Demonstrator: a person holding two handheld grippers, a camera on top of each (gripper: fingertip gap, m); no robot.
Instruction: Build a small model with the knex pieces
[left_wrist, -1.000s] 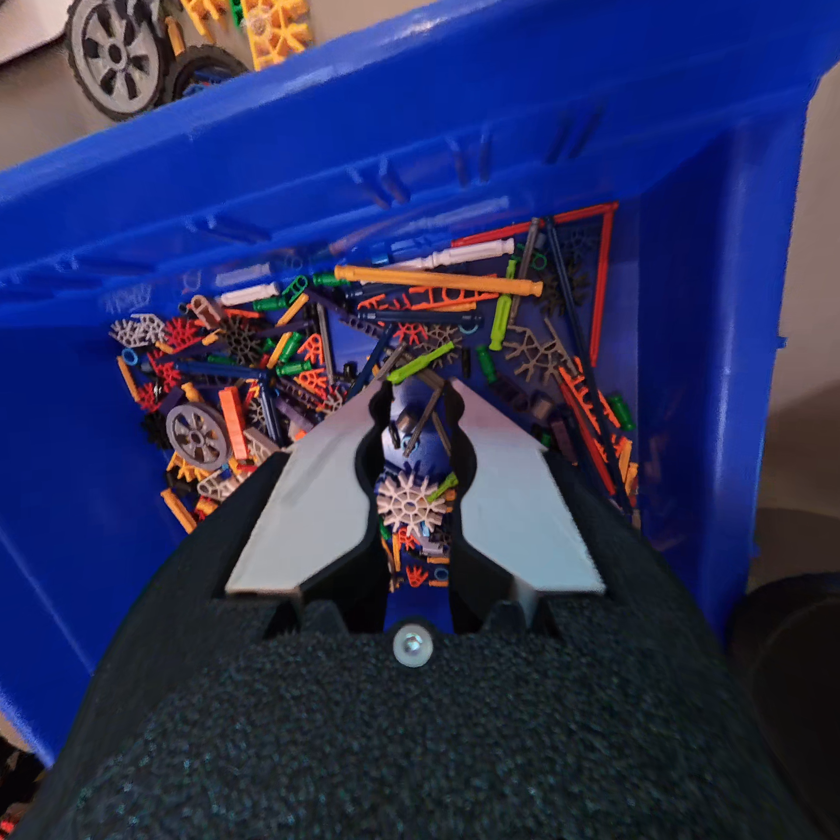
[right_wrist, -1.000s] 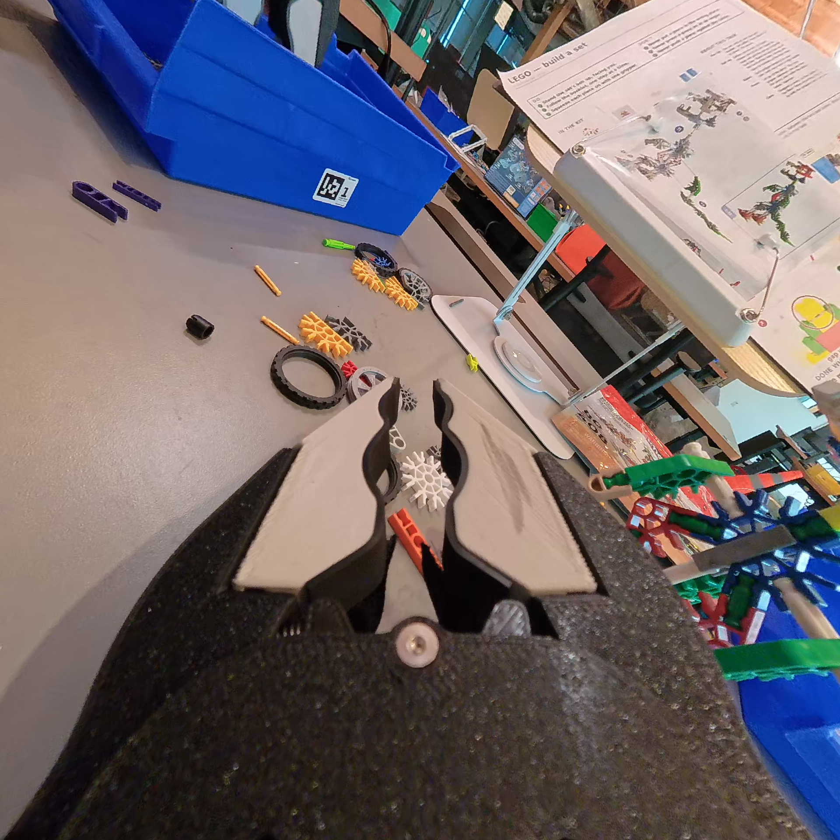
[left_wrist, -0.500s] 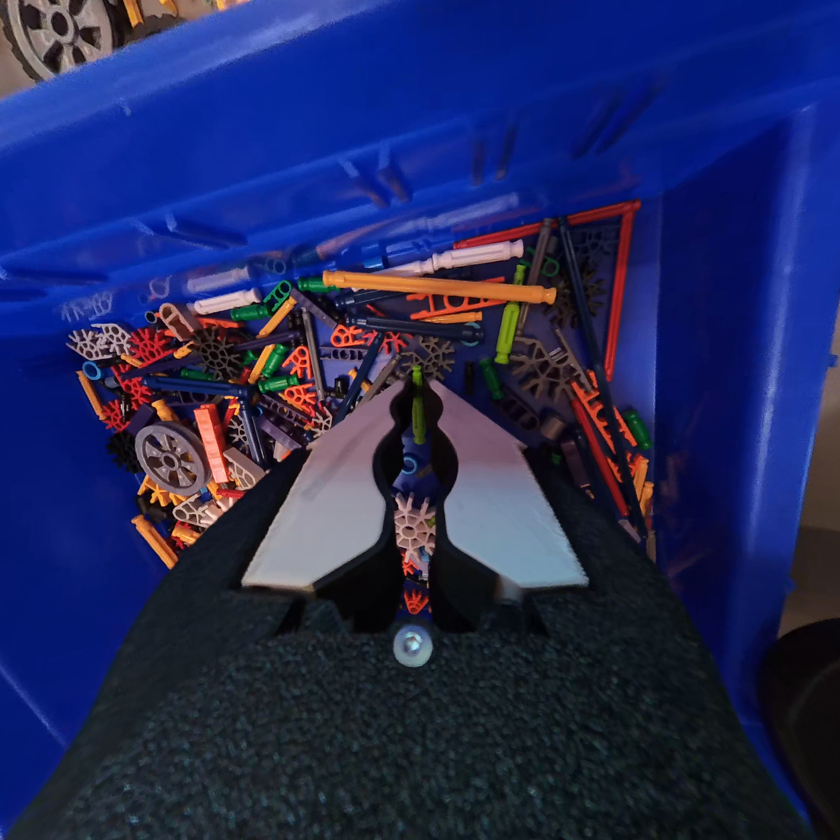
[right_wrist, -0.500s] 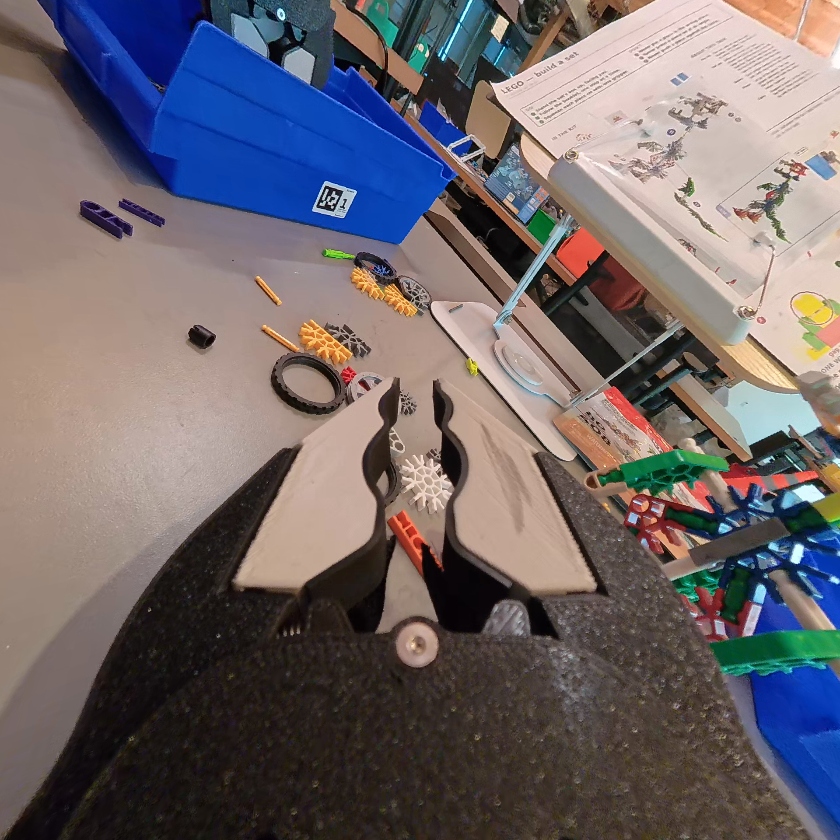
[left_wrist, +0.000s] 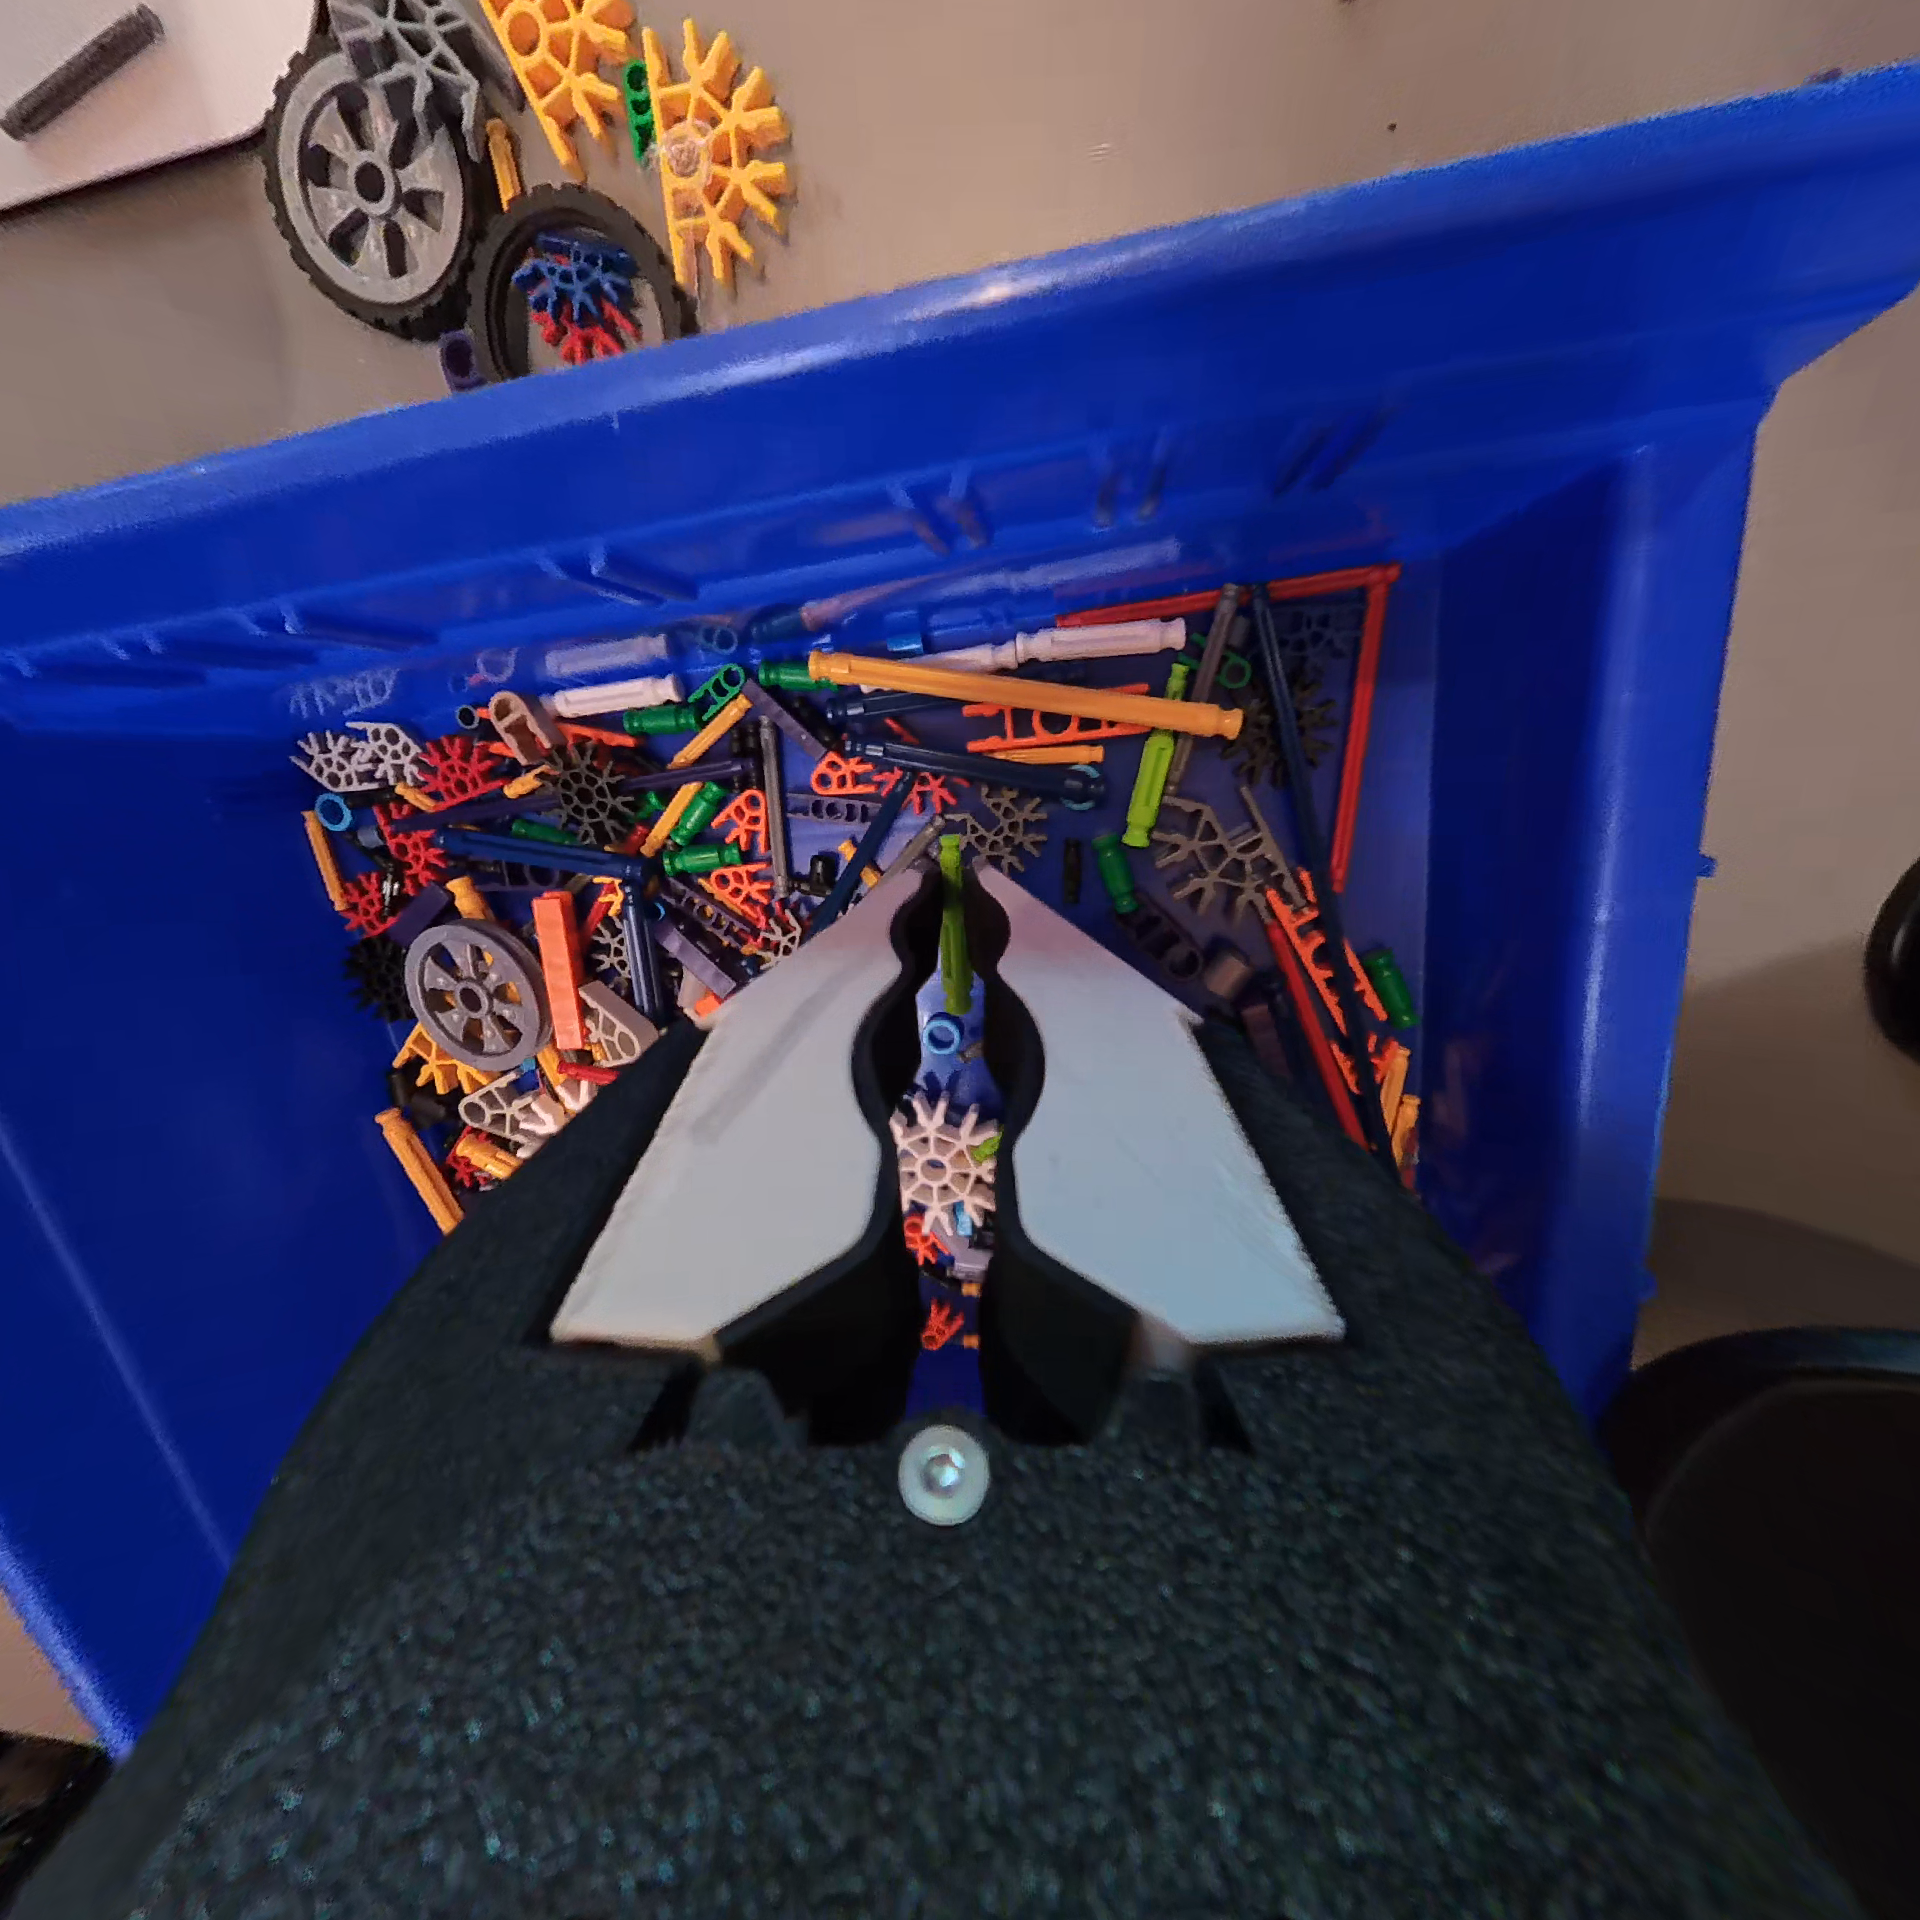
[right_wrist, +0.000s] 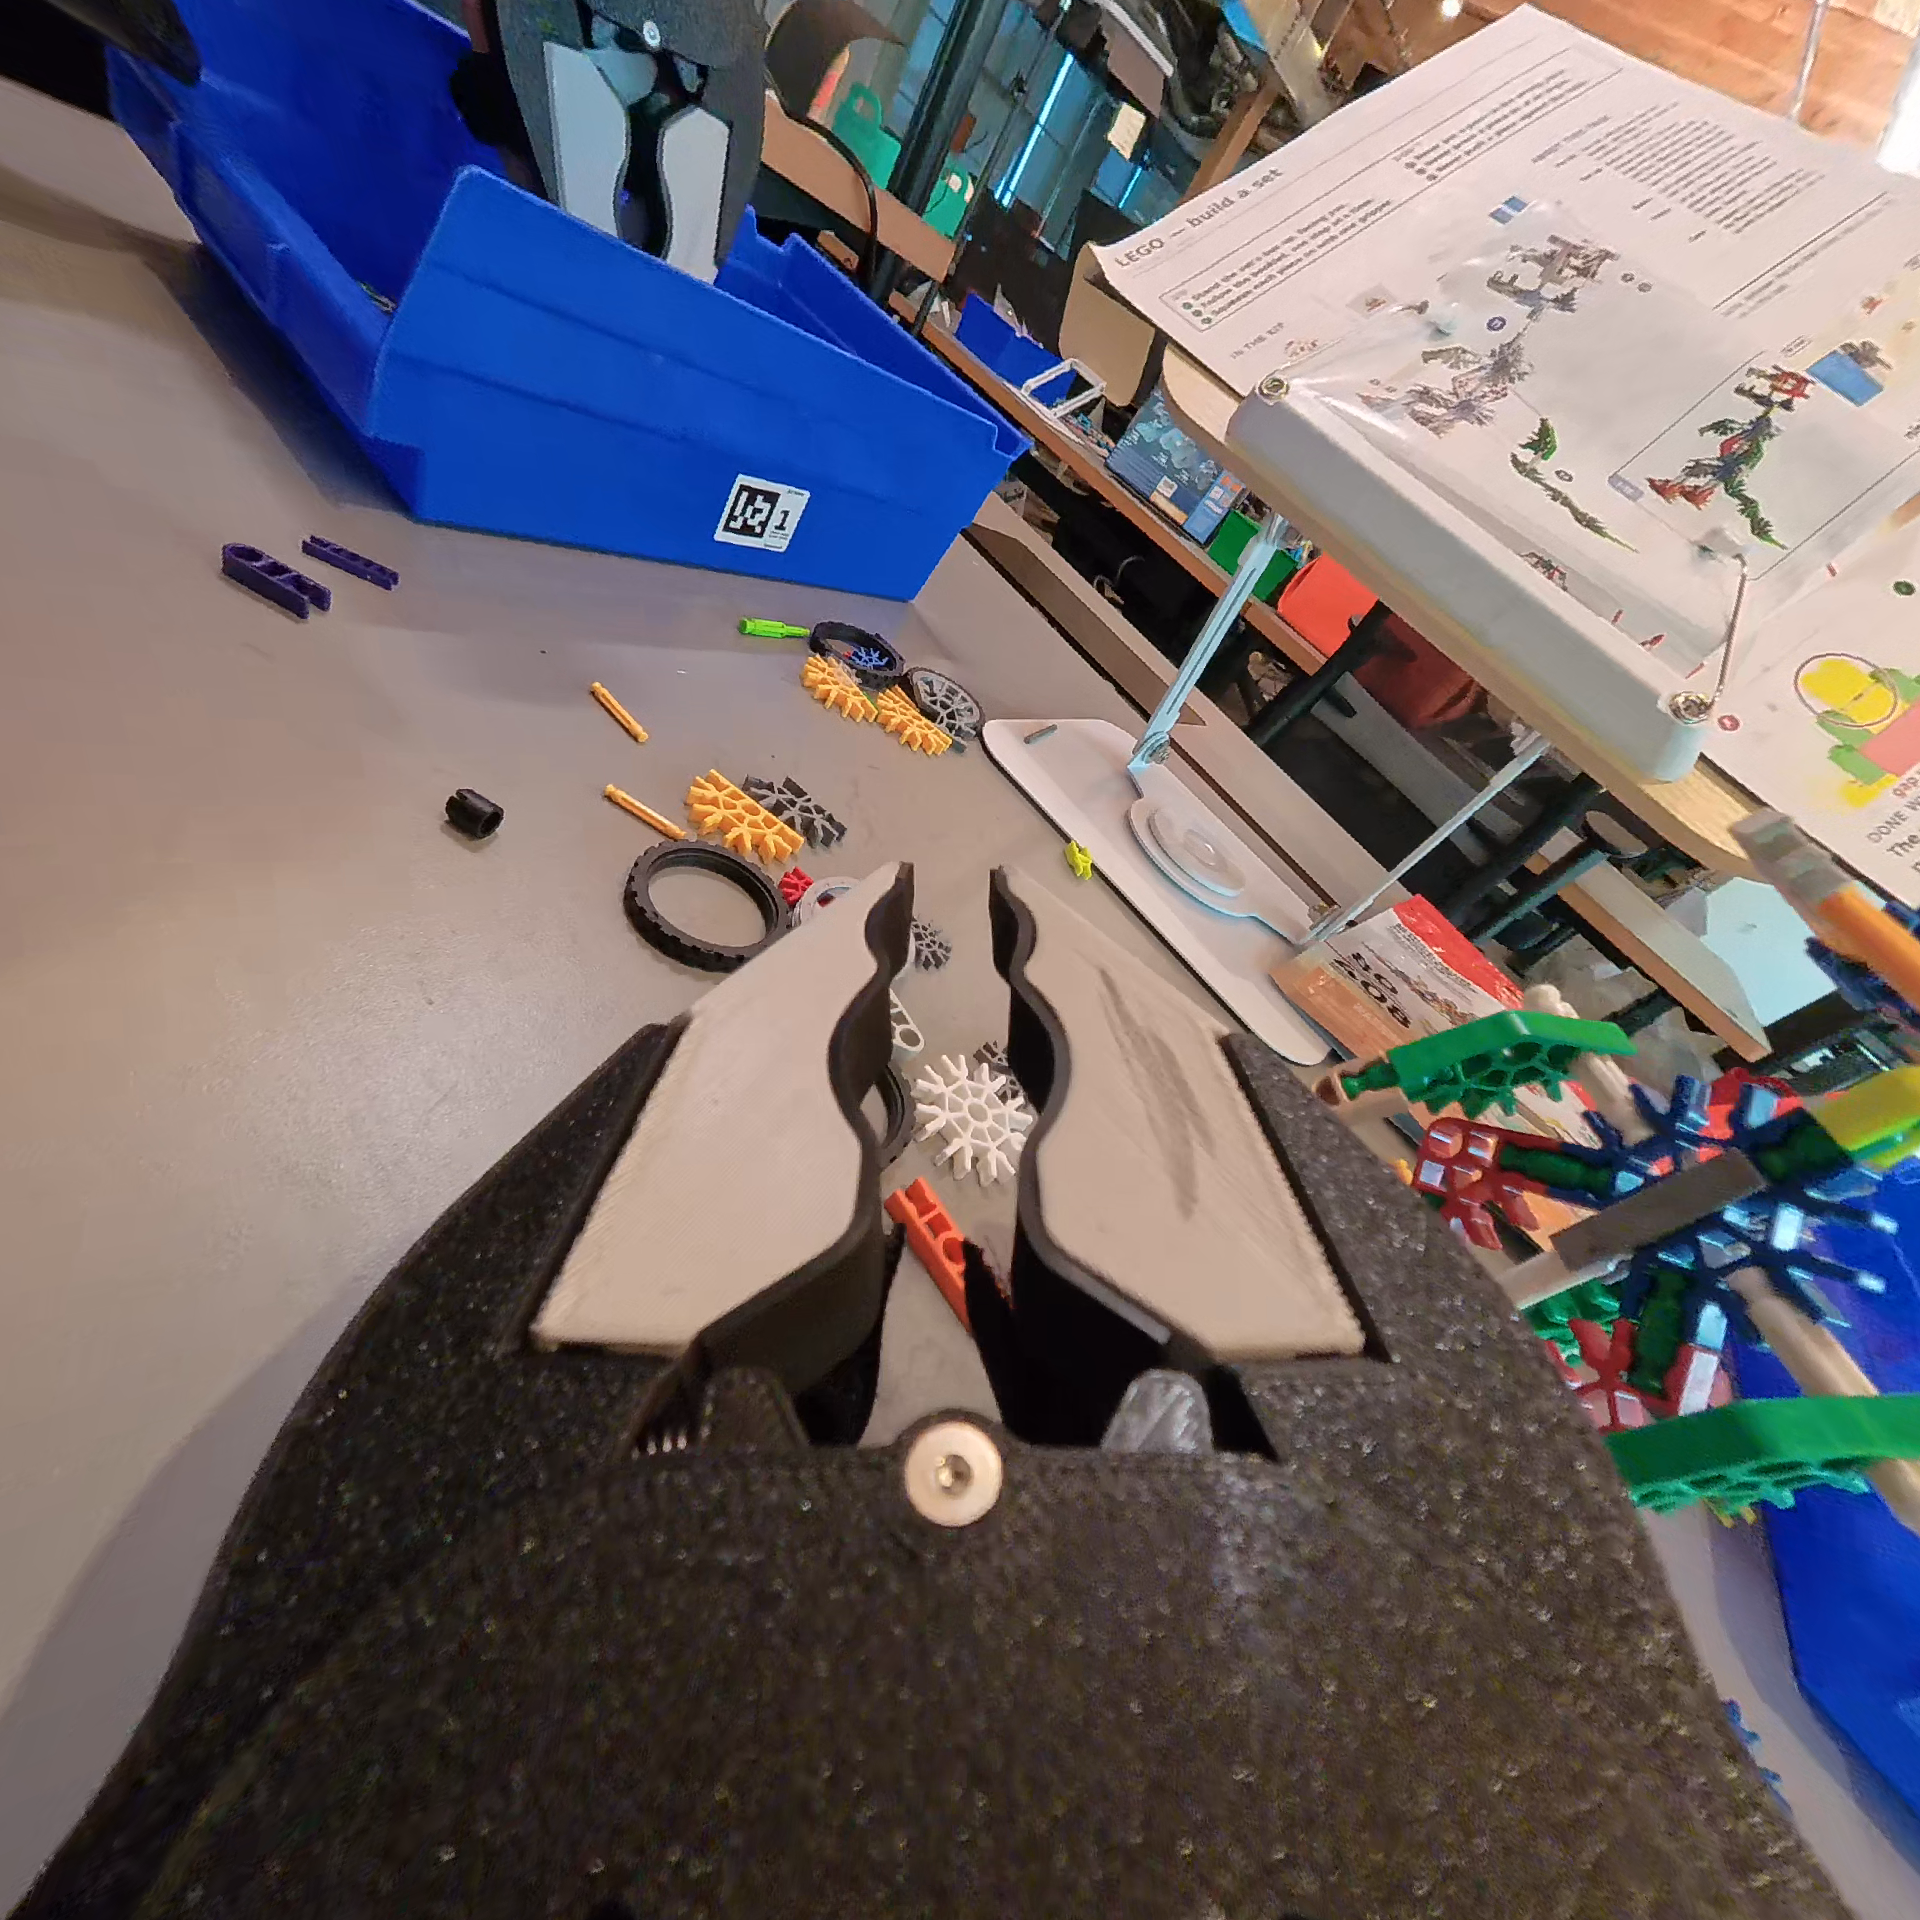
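My left gripper (left_wrist: 951, 878) is shut on a short lime-green rod (left_wrist: 952, 940) and holds it above the heap of small construction-toy rods and connectors inside a blue bin (left_wrist: 935, 436). A white snowflake connector (left_wrist: 940, 1164) lies in the bin below the jaws. The left gripper also shows in the right wrist view (right_wrist: 644, 203), over the blue bin (right_wrist: 623, 416). My right gripper (right_wrist: 951, 888) is open and empty, low over the grey table (right_wrist: 260, 935). A white snowflake connector (right_wrist: 971, 1117) and an orange piece (right_wrist: 930, 1242) lie under its jaws.
Loose parts lie on the table: a black tyre (right_wrist: 701, 914), yellow connectors (right_wrist: 743, 816), purple pieces (right_wrist: 275, 577), a black sleeve (right_wrist: 473, 812). A white stand (right_wrist: 1143, 831) carries an instruction sheet (right_wrist: 1558, 312). A built model of green, red and blue parts (right_wrist: 1662, 1195) stands at right. Wheels (left_wrist: 364, 187) lie beyond the bin. One gripper's finger ends stand about 30 centimetres off the other's. To the orange piece (right_wrist: 930, 1242): right tips about 8 centimetres, left tips about 35 centimetres.
The left gripper closed on the lime-green rod and lifted it out of the heap, rising above the bin. The right gripper stayed in place, open.
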